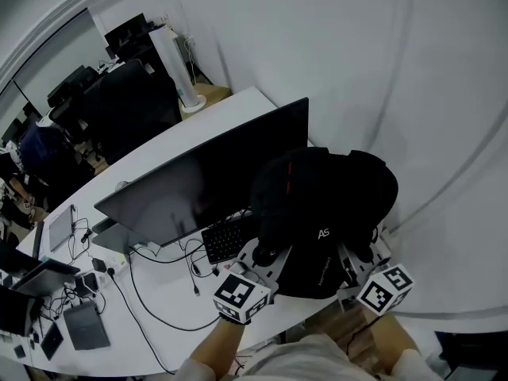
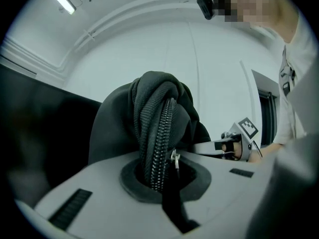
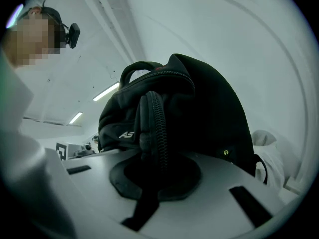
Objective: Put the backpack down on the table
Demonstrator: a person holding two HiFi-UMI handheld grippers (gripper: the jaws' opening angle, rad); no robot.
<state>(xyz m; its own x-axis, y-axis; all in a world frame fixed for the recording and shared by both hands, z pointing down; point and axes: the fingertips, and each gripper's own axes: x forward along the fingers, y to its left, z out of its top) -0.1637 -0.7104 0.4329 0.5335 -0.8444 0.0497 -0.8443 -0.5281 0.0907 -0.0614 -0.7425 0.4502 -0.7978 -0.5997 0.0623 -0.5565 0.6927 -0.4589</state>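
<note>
A black backpack (image 1: pixel 325 213) with white lettering hangs over the right end of the white table (image 1: pixel 171 304), just right of the monitor. My left gripper (image 1: pixel 266 254) is shut on a zippered fold of the backpack (image 2: pixel 159 133) at its left side. My right gripper (image 1: pixel 355 259) is shut on another zippered fold of the backpack (image 3: pixel 152 128) at its right side. Both grippers point level into the bag. The bag's underside and any contact with the table are hidden.
A large dark monitor (image 1: pixel 210 177) stands on the table left of the bag, with a black keyboard (image 1: pixel 228 238) and cables (image 1: pixel 151 292) in front of it. A laptop (image 1: pixel 62 227) and small devices (image 1: pixel 83 325) lie farther left. A white wall (image 1: pixel 397 70) curves behind.
</note>
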